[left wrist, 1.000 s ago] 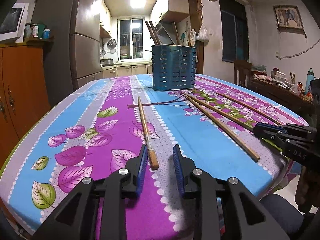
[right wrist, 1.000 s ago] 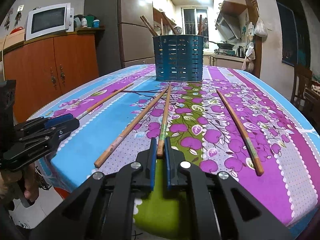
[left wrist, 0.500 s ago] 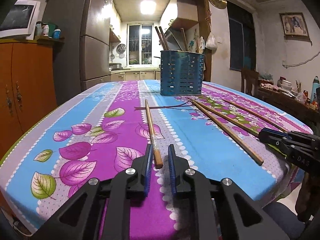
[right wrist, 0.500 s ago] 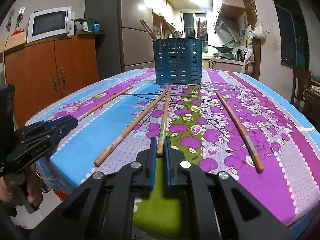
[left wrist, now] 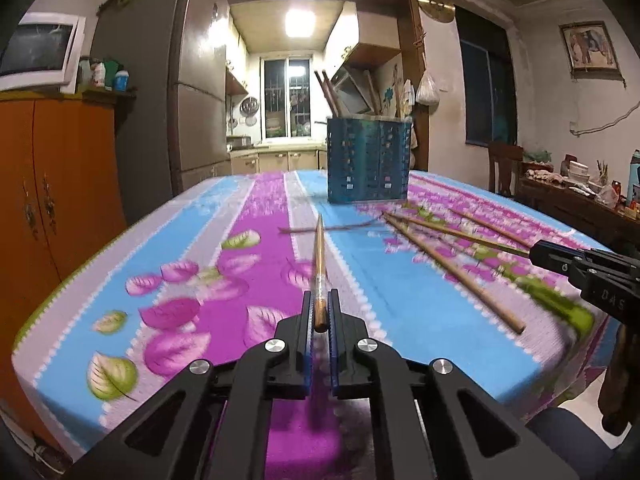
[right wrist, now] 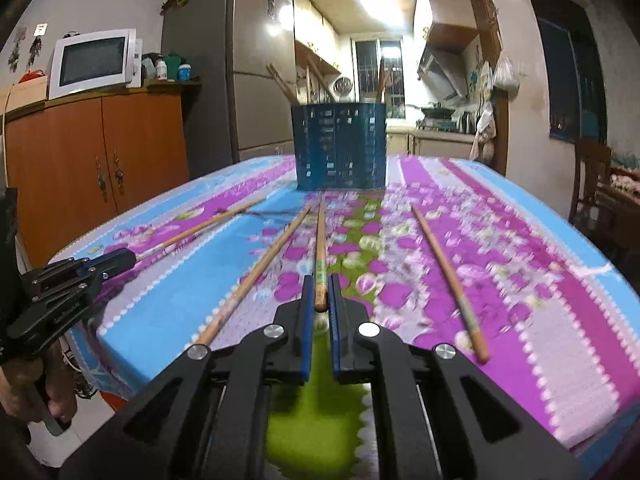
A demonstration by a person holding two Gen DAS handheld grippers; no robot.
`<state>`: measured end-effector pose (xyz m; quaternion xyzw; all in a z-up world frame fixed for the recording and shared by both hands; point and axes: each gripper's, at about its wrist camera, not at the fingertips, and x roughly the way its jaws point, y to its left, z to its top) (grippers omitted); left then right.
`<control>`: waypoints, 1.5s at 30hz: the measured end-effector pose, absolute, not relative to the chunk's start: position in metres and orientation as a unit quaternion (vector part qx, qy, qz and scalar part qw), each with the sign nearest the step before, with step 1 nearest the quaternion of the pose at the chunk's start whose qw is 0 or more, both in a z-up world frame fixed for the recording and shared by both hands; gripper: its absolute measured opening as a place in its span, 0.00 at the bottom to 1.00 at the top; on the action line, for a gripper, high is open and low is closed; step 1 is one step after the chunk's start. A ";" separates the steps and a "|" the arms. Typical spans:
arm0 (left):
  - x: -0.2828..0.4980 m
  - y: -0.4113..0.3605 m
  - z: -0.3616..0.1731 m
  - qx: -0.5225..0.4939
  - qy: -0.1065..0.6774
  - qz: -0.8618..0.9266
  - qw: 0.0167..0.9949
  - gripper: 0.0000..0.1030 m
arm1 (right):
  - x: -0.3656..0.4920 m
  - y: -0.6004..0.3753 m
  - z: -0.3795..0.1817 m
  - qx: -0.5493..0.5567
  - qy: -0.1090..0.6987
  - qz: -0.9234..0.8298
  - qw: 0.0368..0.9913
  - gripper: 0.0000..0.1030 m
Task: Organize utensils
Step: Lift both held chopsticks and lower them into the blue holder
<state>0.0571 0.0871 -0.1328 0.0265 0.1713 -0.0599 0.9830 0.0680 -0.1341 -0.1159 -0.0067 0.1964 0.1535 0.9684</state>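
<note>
Left fingers (left wrist: 320, 312) have closed onto a chopstick (left wrist: 319, 256); right fingers (right wrist: 320, 300) grip another chopstick (right wrist: 320, 248).

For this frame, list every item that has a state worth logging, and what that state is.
Left claw: shut on a chopstick, gripped at its near end.
Right claw: shut on another chopstick, gripped at its near end.
Two loose chopsticks: flat on the tablecloth.
Blue holder: upright, chopsticks already standing in it.
Cupboard doors: closed.
</note>
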 end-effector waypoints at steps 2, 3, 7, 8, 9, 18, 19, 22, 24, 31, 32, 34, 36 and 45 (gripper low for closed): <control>0.052 0.088 -0.119 0.028 0.157 -0.062 0.985 0.07 | 0.064 -0.136 -0.104 -0.012 0.184 0.153 0.971 0.05; 0.050 0.088 -0.112 0.029 0.148 -0.062 0.987 0.07 | 0.063 -0.137 -0.099 -0.015 0.177 0.153 0.972 0.05; 0.044 0.089 -0.076 0.032 0.107 -0.067 0.992 0.07 | 0.058 -0.138 -0.064 -0.035 0.138 0.158 0.977 0.05; 0.045 0.088 -0.063 0.032 0.093 -0.071 0.993 0.07 | 0.058 -0.138 -0.053 -0.040 0.128 0.161 0.978 0.05; 0.047 0.088 -0.053 0.031 0.085 -0.076 0.993 0.07 | 0.060 -0.138 -0.040 -0.047 0.118 0.165 0.978 0.05; 0.097 0.070 0.022 0.053 0.066 -0.104 0.991 0.07 | 0.102 -0.139 0.027 -0.060 0.102 0.193 0.974 0.05; 0.103 0.067 0.027 0.055 0.070 -0.106 0.990 0.07 | 0.110 -0.141 0.033 -0.054 0.109 0.197 0.973 0.05; 0.119 0.059 0.040 0.060 0.083 -0.114 0.988 0.07 | 0.125 -0.145 0.043 -0.048 0.117 0.201 0.971 0.05; 0.128 0.058 0.046 0.056 0.090 -0.118 0.987 0.07 | 0.135 -0.146 0.048 -0.043 0.125 0.204 0.970 0.05; 0.144 0.053 0.073 0.055 0.100 -0.124 0.986 0.07 | 0.160 -0.150 0.063 -0.037 0.139 0.211 0.967 0.05; 0.146 0.053 0.079 0.053 0.101 -0.126 0.986 0.07 | 0.163 -0.151 0.066 -0.034 0.140 0.213 0.966 0.05; 0.152 0.055 0.089 0.040 0.104 -0.132 0.985 0.07 | 0.167 -0.151 0.072 -0.029 0.143 0.216 0.965 0.05; 0.158 0.057 0.097 0.030 0.103 -0.137 0.985 0.07 | 0.171 -0.153 0.079 -0.029 0.144 0.215 0.965 0.05; 0.179 0.048 0.145 0.032 0.057 -0.147 0.987 0.07 | 0.187 -0.150 0.133 -0.046 0.157 0.227 0.960 0.05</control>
